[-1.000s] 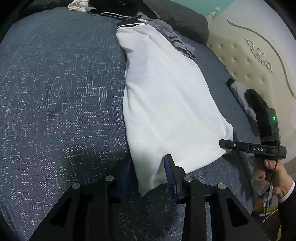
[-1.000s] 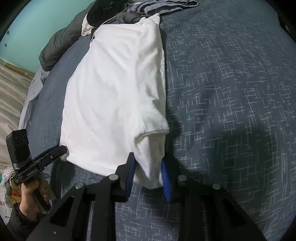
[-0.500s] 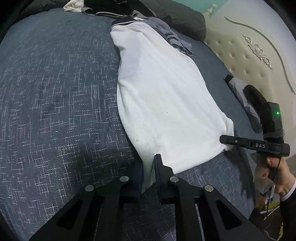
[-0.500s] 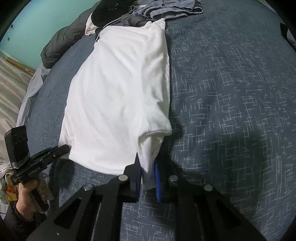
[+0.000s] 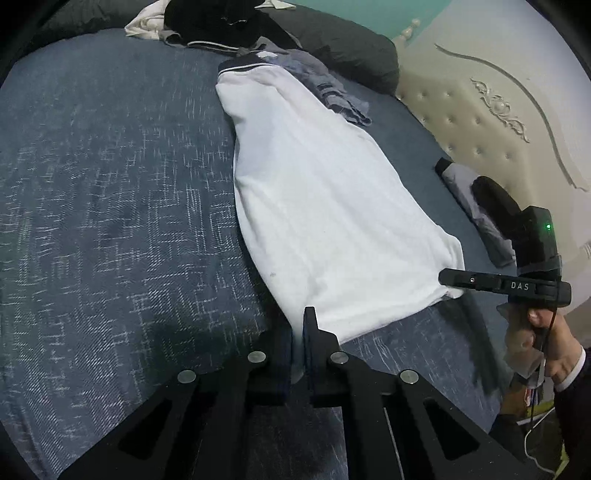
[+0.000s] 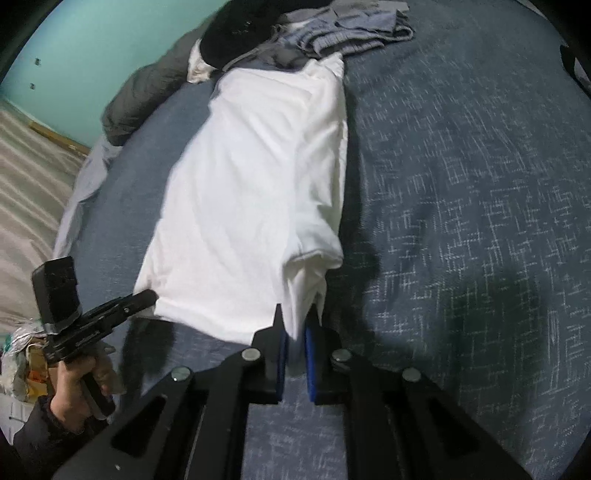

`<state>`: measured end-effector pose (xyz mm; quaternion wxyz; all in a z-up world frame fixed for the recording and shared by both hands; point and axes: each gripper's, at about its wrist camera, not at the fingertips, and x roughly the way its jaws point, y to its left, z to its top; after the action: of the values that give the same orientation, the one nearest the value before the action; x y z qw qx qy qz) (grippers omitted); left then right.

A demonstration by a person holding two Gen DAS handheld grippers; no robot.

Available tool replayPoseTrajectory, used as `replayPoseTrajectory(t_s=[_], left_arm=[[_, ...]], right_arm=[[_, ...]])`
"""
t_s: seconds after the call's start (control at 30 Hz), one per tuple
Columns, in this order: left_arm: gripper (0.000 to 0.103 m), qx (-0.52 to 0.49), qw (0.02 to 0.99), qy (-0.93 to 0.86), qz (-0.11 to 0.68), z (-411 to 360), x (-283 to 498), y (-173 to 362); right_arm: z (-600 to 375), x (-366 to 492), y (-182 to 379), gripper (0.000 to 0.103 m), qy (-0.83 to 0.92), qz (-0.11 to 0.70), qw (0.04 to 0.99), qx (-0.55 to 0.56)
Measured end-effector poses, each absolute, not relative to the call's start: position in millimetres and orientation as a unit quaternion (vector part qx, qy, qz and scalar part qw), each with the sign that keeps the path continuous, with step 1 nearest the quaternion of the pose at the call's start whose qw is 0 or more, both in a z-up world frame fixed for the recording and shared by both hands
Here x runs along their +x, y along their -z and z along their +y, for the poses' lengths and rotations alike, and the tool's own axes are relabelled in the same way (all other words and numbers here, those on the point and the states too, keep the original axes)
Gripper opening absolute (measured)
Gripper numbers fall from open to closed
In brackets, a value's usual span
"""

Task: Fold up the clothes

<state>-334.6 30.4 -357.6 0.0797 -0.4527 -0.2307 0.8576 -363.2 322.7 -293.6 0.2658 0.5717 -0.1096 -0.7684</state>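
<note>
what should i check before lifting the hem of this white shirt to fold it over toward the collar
1. Left gripper shut on the white shirt at its near corner: ok.
2. Right gripper shut on the other near corner: ok.
3. Sides already folded in, shirt a long strip: ok.
4. Collar end free of the grey clothes beside it: cannot tell.
5. All layers caught in each grip: cannot tell.
6. Bed cover bare beside the strip: ok.

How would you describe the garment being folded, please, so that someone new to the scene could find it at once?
Start from the bed with the dark blue cover. Along its middle lies a long white shirt, folded into a narrow strip, with its far end toward the heap of clothes. It is the only white, flattened piece, with a dark collar at its far end; the rest are dark and crumpled.
</note>
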Motion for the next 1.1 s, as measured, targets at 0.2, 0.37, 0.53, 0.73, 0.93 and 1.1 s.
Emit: replayPoseTrajectory(t_s=[0.2, 0.37, 0.53, 0.73, 0.93, 1.1], left_arm=[[0.005, -0.464, 0.079, -0.849, -0.240, 29, -329, 374], [0.005, -0.463, 0.080, -0.846, -0.251, 27, -330, 382], [0.005, -0.458, 0.086, -0.848, -0.252, 25, -328, 384], [0.005, -0.453, 0.089, -0.851, -0.251, 23, -323, 388], [0.005, -0.451, 0.094, -0.850, -0.256, 22, -324, 389], [0.005, -0.447, 0.098, -0.850, -0.260, 22, -326, 389]], right_arm=[[332, -368, 302, 0.008, 0.759, -0.102, 0.261, 0.587], [335, -383, 304, 0.031, 0.757, -0.106, 0.252, 0.593], [345, -415, 277, 0.031, 0.783, -0.096, 0.244, 0.565], [329, -475, 243, 0.031, 0.818, -0.065, 0.242, 0.518], [266, -545, 236, 0.031, 0.834, -0.002, 0.263, 0.485], [231, -576, 260, 0.031, 0.825, 0.052, 0.261, 0.499]])
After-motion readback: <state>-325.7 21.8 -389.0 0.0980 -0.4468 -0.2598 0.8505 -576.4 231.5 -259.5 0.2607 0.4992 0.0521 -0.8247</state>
